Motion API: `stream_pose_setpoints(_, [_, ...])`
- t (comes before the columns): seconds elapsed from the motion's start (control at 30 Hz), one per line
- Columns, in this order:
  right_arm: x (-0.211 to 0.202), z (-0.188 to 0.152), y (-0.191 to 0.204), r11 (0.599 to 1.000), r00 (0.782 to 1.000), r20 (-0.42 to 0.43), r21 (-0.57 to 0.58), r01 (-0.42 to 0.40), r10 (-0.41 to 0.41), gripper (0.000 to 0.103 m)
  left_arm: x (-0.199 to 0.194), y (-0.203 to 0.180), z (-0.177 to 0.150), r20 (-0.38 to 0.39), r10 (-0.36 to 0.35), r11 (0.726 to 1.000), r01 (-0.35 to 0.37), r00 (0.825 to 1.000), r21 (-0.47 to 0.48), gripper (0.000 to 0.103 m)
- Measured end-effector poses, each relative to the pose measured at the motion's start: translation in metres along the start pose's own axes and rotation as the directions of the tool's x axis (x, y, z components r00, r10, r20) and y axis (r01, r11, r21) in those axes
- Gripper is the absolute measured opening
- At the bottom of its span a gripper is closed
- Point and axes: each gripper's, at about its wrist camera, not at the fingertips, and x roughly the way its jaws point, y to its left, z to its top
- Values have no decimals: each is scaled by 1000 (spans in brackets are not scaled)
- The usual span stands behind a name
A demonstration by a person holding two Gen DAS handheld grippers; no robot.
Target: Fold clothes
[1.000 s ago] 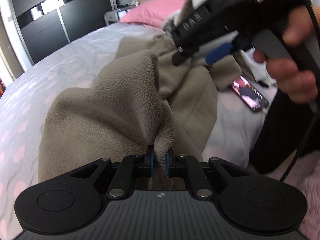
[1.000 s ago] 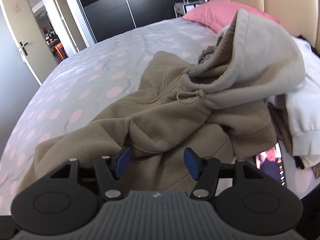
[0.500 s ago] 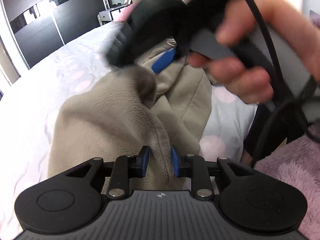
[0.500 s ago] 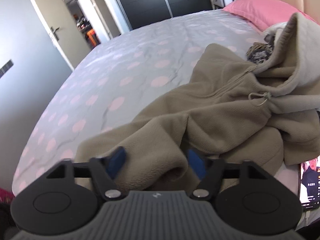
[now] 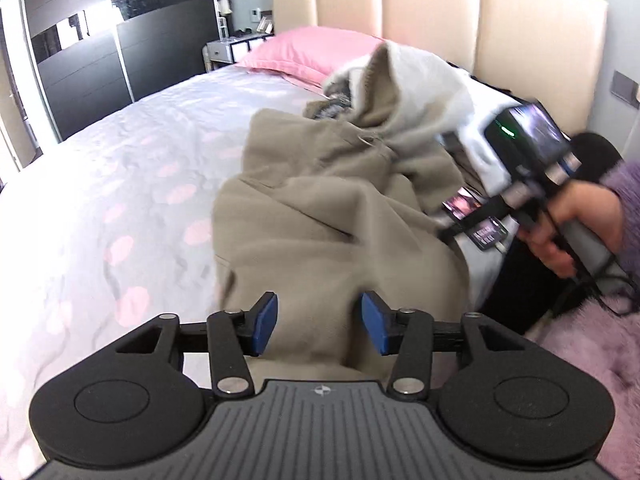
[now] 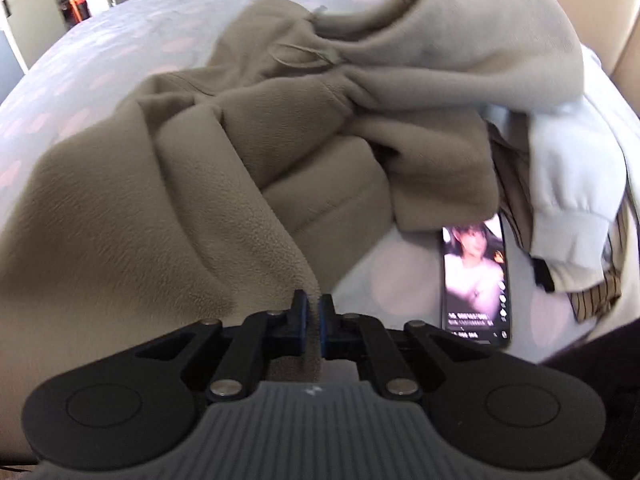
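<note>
Left wrist view. One left gripper (image 5: 319, 323), its two blue pads (image 5: 265, 322) spread apart; the jaws have just been opening. Tan fleece lies in the gap below them, but neither pad presses on it. One tan fleece hoodie (image 5: 332, 216) sprawls over the near right part of the bed (image 5: 120, 184), its hood (image 5: 404, 92) propped up toward the headboard (image 5: 432, 20). The bed cover is pale with pink spots. One pink pillow (image 5: 308, 50) at the head. One dark sliding wardrobe (image 5: 100, 40) at far left. At right, the right gripper (image 5: 446, 226), blurred, is carried by one hand (image 5: 560, 224) in a purple sleeve; from here I cannot tell how its jaws stand.

Right wrist view. One right gripper (image 6: 314, 316), jaws pressed together and pinching a fold of the hoodie (image 6: 192, 184); they have just been closing. A thin edge of fleece runs down between the two pads. Hood (image 6: 460, 32) at upper right, one drawstring loop (image 6: 300, 56) just under it. One phone (image 6: 476, 280), screen lit, lies on the cover just beside the hoodie's right edge. Further right, a heap with one white garment (image 6: 572, 184) over a striped one (image 6: 596, 296); I cannot count more in the pile.
</note>
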Motion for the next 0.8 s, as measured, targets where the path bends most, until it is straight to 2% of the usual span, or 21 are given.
stream_pose_setpoints(0.13, [0, 6, -1, 1000, 999, -37, -5, -1, 1, 8, 26, 33, 21, -28, 12, 999, -13, 1000, -50, 46])
stream_pose_setpoints(0.23, [-11, 19, -10, 999, 999, -9, 16, -36, 36, 14, 46, 62, 37, -48, -16, 995, 11, 999, -98, 50])
stream_pose_setpoints(0.27, [-14, 25, -12, 999, 999, 4, 23, -48, 48, 18, 53, 71, 41, -53, -27, 993, 20, 998, -116, 51])
stream_pose_setpoints(0.33, [-17, 39, -17, 995, 996, 29, 49, -82, 81, 43, 69, 88, 51, -64, -46, 987, 36, 997, -157, 51])
stream_pose_setpoints(0.47, [-9, 71, -19, 989, 993, 59, 99, -108, 102, 49, 108, 110, 71, -85, -92, 978, 74, 992, -197, 59])
stream_pose_setpoints(0.53, [-2, 87, -20, 986, 992, 76, 127, -108, 99, 59, 129, 117, 81, -90, -111, 978, 93, 990, -184, 62])
stream_pose_setpoints(0.6, [7, 100, -22, 983, 991, 89, 150, -110, 98, 66, 152, 122, 92, -97, -123, 978, 104, 988, -183, 62])
stream_pose_setpoints(0.67, [18, 115, -24, 978, 991, 98, 178, -109, 93, 68, 176, 128, 101, -104, -146, 970, 121, 984, -213, 62])
stream_pose_setpoints(0.73, [33, 125, -27, 972, 992, 88, 207, -111, 94, 73, 204, 133, 110, -111, -178, 960, 148, 978, -237, 63])
stream_pose_setpoints(0.8, [49, 134, -30, 965, 992, 72, 236, -118, 104, 75, 233, 138, 115, -143, -183, 957, 143, 973, -254, 66])
